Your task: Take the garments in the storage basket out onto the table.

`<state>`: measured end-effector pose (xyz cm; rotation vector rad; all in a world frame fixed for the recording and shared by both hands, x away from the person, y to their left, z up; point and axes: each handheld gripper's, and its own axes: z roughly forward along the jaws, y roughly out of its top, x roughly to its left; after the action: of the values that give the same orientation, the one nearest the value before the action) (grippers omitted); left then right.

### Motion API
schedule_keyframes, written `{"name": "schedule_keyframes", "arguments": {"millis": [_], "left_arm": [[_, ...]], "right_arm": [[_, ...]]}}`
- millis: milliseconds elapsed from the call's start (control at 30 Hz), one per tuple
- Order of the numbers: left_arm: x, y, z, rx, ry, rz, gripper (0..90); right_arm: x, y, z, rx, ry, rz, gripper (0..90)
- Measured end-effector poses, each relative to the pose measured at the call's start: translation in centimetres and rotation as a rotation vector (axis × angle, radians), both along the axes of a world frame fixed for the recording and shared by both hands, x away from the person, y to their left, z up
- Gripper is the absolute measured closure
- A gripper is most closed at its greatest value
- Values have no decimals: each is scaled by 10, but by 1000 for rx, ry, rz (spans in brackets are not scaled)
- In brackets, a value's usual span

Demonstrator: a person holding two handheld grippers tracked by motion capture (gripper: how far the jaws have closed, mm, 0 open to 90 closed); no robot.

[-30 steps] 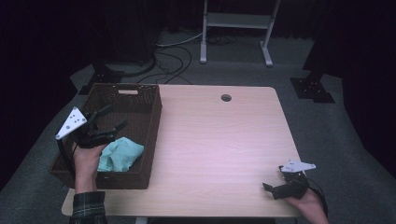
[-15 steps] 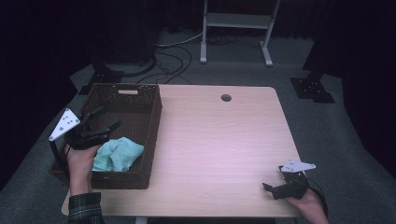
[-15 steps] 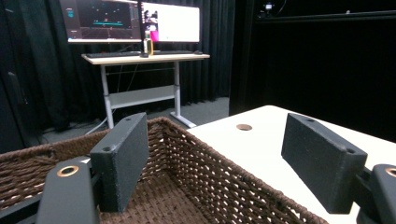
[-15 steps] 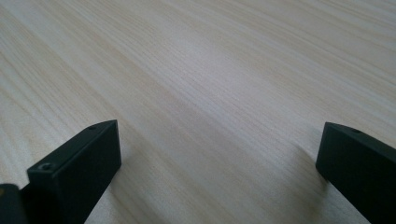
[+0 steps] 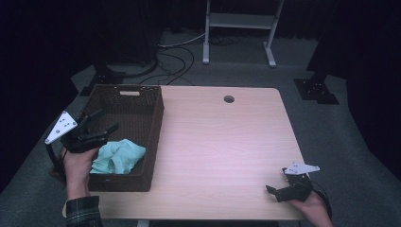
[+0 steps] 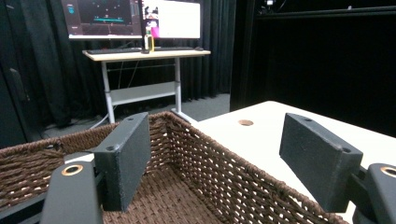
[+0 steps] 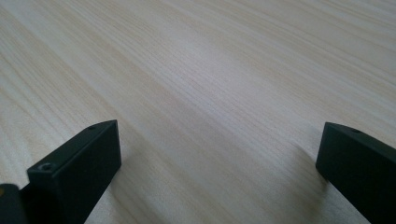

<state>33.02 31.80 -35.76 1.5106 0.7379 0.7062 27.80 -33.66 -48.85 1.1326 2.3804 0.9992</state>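
A dark brown wicker basket stands on the left part of the light wooden table. A crumpled teal cloth lies in its near end. My left gripper hovers over the basket's left side just above the cloth, open with nothing between its pads. In the left gripper view its jaws point level across the basket's woven wall. My right gripper rests low at the table's near right corner, open and empty. The right gripper view has that gripper close above bare wood.
A round cable hole sits near the table's far edge. Beyond the table are a metal desk frame, floor cables and dark curtains. A desk with monitors stands behind the basket in the left gripper view.
My left gripper has drifted a little to the left, from over the basket's middle toward its left rim. The right gripper has stayed where it was.
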Motion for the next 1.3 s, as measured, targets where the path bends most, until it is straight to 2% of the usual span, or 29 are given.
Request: {"name": "schedule_keyframes", "arguments": {"millis": [400,500,1000,1300], "left_arm": [[1,2,-2,19,45,-8,240],[1,3,-2,36,57,-10,240],[-2,11,-3,31,93,-12,240],[2,8,-7,55,129,-17,240]], "right_arm": [[0,0,0,0,1,-2,0],[0,1,0,0,0,-1,0],[0,1,0,0,1,-2,0],[0,1,0,0,1,-2,0]]}}
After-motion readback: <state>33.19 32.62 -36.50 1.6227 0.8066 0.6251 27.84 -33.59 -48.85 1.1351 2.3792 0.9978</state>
